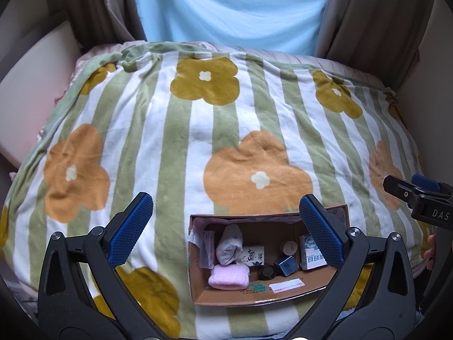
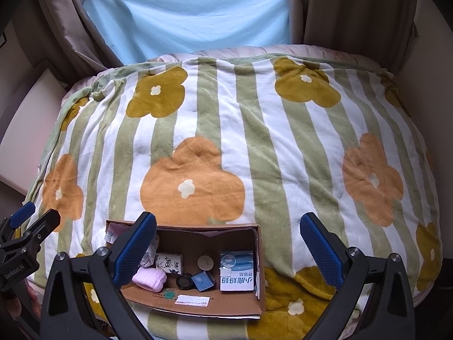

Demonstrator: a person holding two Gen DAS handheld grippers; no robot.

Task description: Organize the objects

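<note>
Left gripper [image 1: 226, 226]: jaws wide, empty, above the box [image 1: 249, 297].
Right gripper [image 2: 228, 243]: also wide and empty, just beside.
Box: open-topped on the blanket [image 1: 175, 130], near edge; pink cloth [image 1: 228, 276], tin [image 1: 266, 272] and packets inside, probably gathered for sorting.
Obstacles: walls crowd reach; blanket bare.

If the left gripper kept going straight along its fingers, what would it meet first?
Probably the striped flower blanket just beyond the cardboard box; the open left gripper aims over the box's far wall, though depth is unclear.
</note>
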